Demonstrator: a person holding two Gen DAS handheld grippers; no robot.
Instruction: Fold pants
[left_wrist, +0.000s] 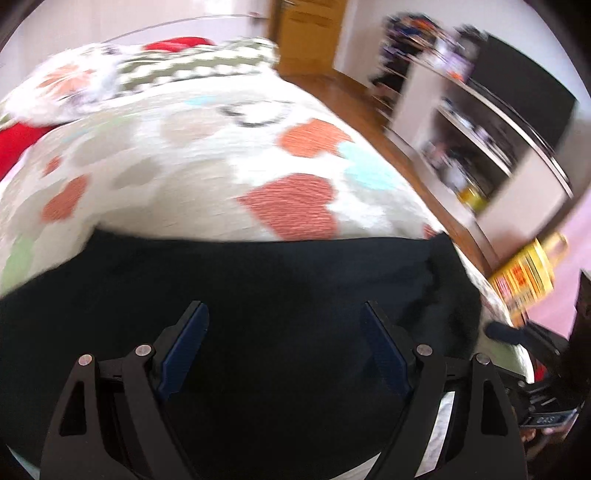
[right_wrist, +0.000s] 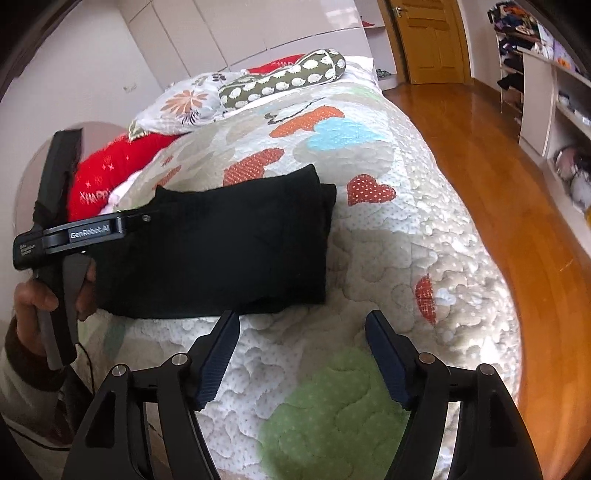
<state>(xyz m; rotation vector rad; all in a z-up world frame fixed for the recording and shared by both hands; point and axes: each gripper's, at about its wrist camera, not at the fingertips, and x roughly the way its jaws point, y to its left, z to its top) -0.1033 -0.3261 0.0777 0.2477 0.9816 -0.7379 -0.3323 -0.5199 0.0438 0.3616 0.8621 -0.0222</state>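
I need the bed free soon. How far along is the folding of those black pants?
Done: the black pants already lie as a compact folded rectangle on the quilt. In hand: nothing; the right gripper is open over bare quilt, and the left gripper is open above the dark fabric with nothing between its fingers. Left: at most a final tidy or moving the stack away.

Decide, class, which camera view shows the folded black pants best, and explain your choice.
The right wrist view: the black pants lie sharp and nearly whole on the quilt, folded edges visible. The left wrist view shows only a blurred dark expanse of the pants behind its open jaws, outline cut off.
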